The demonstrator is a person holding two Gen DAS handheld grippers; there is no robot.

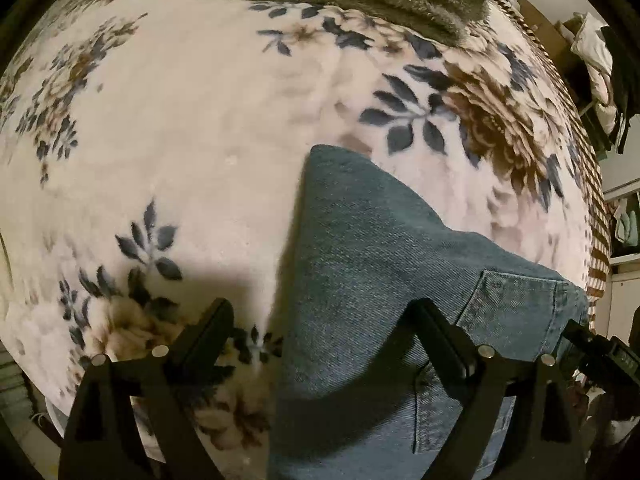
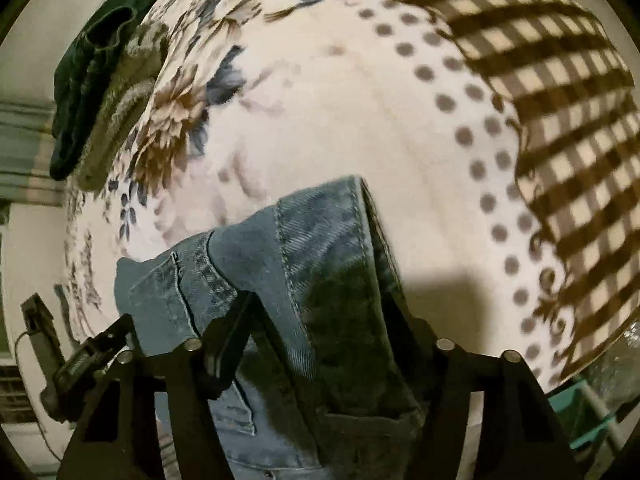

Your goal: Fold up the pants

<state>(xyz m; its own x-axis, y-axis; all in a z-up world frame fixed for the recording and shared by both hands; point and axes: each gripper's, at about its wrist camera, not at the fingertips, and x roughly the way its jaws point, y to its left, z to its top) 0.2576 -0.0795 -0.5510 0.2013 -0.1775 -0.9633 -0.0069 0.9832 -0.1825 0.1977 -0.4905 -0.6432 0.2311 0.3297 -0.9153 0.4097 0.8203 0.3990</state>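
Folded denim pants (image 1: 360,280) on the floral blanket (image 1: 180,140) of the bed. Our left tool (image 1: 324,320) gapes wide, one finger over denim; our right tool (image 2: 320,308) straddles the fold, apparently unclenched. Risk: fold springs open if released unevenly.

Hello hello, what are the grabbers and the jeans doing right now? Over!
Left gripper jaws open over the jeans. Right gripper jaws open, jeans bunched between them. Jeans partly folded on floral blanket. Nothing blocking.
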